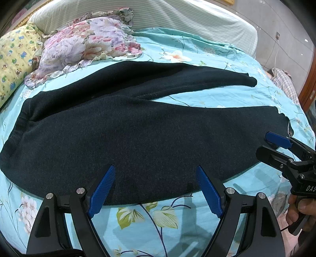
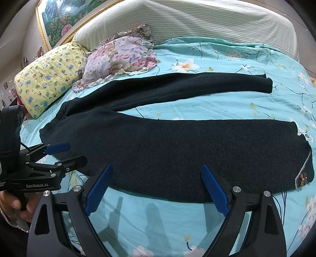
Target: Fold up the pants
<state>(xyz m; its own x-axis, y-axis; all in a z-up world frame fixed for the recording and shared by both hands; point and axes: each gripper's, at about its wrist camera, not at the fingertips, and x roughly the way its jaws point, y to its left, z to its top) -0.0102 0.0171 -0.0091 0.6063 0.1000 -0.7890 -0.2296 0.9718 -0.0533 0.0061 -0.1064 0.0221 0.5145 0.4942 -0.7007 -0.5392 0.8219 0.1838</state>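
Observation:
Dark navy pants (image 1: 128, 126) lie flat on a turquoise floral bed sheet (image 1: 158, 217), waistband at the left, two legs spread toward the right; they also show in the right wrist view (image 2: 177, 146). My left gripper (image 1: 156, 172) is open and empty, fingertips over the near edge of the near leg. My right gripper (image 2: 156, 170) is open and empty over the same leg's near edge, further toward the cuff. Each gripper shows in the other's view: the right one (image 1: 264, 144) by the cuff, the left one (image 2: 76, 152) by the waistband.
A floral ruffled pillow (image 1: 85, 43) and a yellow cartoon pillow (image 1: 13, 61) lie behind the pants. A striped headboard cushion (image 2: 197, 21) runs along the back. A framed picture (image 2: 65, 17) hangs at the upper left. The bed's right edge (image 1: 296, 94) drops off near a plaid cloth.

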